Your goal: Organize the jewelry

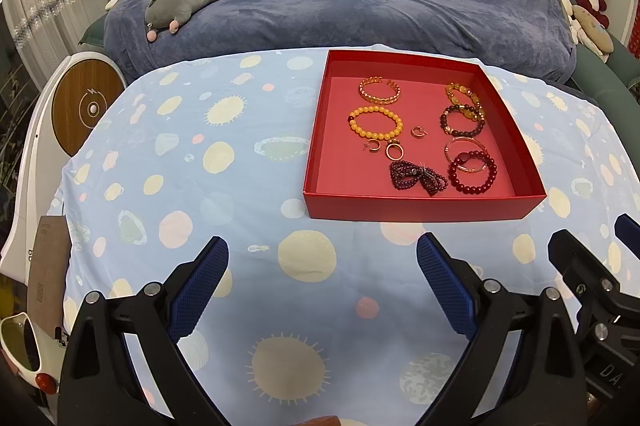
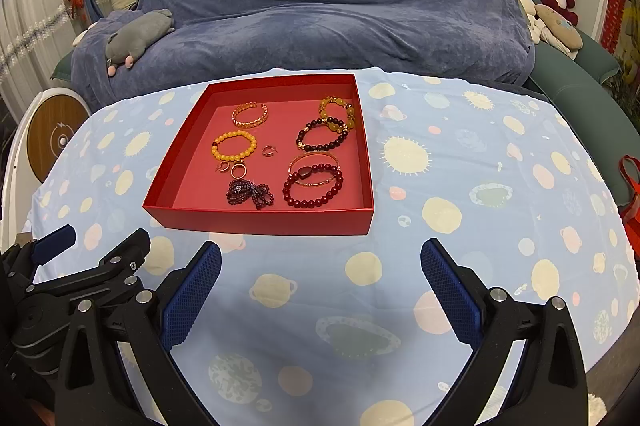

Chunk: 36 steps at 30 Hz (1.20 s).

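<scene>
Both your left gripper (image 1: pixel 322 258) and right gripper (image 2: pixel 320 260) hang with jaws spread wide, empty, above the worktop. The jewelry lies in the red tray (image 1: pixel 424 204) at 12 o'clock. The dark red bead bracelet (image 2: pixel 313 186) is light, rolls easily; pinch across its strand.

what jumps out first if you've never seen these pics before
The red tray on the planet-print cloth grabs the eye, with bracelets and rings spread over its floor, such as a yellow bead bracelet and a dark red bead bracelet. In front, the left gripper and right gripper hover open and empty.
</scene>
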Each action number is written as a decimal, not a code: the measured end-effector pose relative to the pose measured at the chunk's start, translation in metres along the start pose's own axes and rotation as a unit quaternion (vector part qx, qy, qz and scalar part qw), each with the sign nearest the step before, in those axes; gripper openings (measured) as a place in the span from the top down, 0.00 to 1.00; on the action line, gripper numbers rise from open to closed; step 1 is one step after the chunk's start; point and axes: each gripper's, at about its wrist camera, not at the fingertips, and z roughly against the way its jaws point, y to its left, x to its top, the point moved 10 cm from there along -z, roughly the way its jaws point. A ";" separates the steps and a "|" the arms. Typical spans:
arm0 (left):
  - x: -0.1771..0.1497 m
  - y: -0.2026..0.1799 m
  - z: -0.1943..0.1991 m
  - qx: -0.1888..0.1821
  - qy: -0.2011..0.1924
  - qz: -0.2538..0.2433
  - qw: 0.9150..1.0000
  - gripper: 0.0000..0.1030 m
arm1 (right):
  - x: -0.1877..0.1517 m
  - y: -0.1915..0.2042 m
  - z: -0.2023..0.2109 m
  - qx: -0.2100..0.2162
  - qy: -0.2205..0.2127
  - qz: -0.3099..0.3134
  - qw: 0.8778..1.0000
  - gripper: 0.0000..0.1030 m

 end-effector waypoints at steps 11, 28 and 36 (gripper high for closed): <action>0.000 0.001 0.000 -0.001 0.001 0.001 1.000 0.12 | 0.000 0.000 0.000 0.000 0.000 -0.001 1.000 0.06; -0.003 0.002 -0.003 0.003 0.001 0.001 1.000 0.12 | 0.001 0.000 0.000 0.000 0.001 0.001 1.000 0.06; -0.004 0.004 -0.004 0.003 0.004 0.008 1.000 0.12 | 0.001 0.001 0.001 0.000 0.001 0.002 1.000 0.06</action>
